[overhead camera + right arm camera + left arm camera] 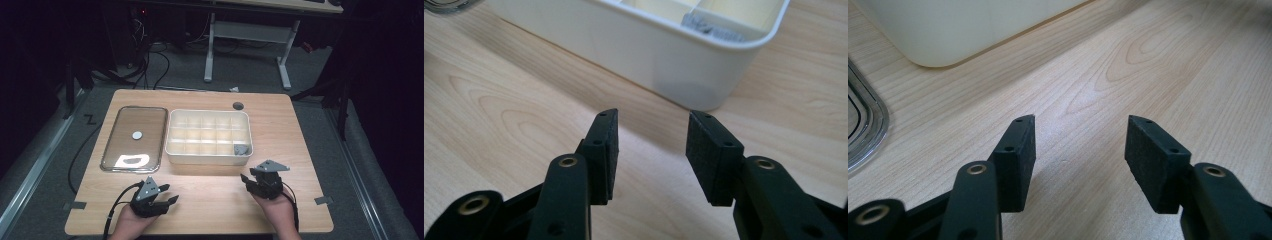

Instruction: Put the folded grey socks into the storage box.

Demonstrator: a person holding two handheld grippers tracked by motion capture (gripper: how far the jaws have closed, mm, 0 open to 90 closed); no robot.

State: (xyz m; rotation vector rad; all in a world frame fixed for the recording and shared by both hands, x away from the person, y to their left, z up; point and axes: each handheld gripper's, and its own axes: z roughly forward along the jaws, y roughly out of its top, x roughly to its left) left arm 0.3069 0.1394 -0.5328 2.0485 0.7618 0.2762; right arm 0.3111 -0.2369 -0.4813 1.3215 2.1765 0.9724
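A: Risk first. The right gripper point(252, 178) hovers low over the table point(210, 200), close to the near wall of the white divided box point(209, 137). Pushed forward at this height, I'd expect the jaws to strike the wall and shove the box back instead of clearing the rim

B: Jaw state?

A: Both pairs apart with nothing between them. Right gripper view shows bare wood in the gap, and the left gripper point(167, 196) stands wider, also over bare wood

B: And the piece?

A: A small grey part point(241, 149) sits in the box's front right compartment. In the right gripper view it peeks over the rim point(711, 29), ahead of the jaws, above them and a little to the right, with the wall between. Not touching

B: Anything else that could go wrong?

A: The compartment looks tight. Jaws spread too far could catch on the dividers, too narrow could nudge the part aside. Its shape is too blurred to tell how it lies

B: Other items?

A: A glass tray point(134, 138) left of the box holds a small pale disc point(137, 135), well apart from both grippers
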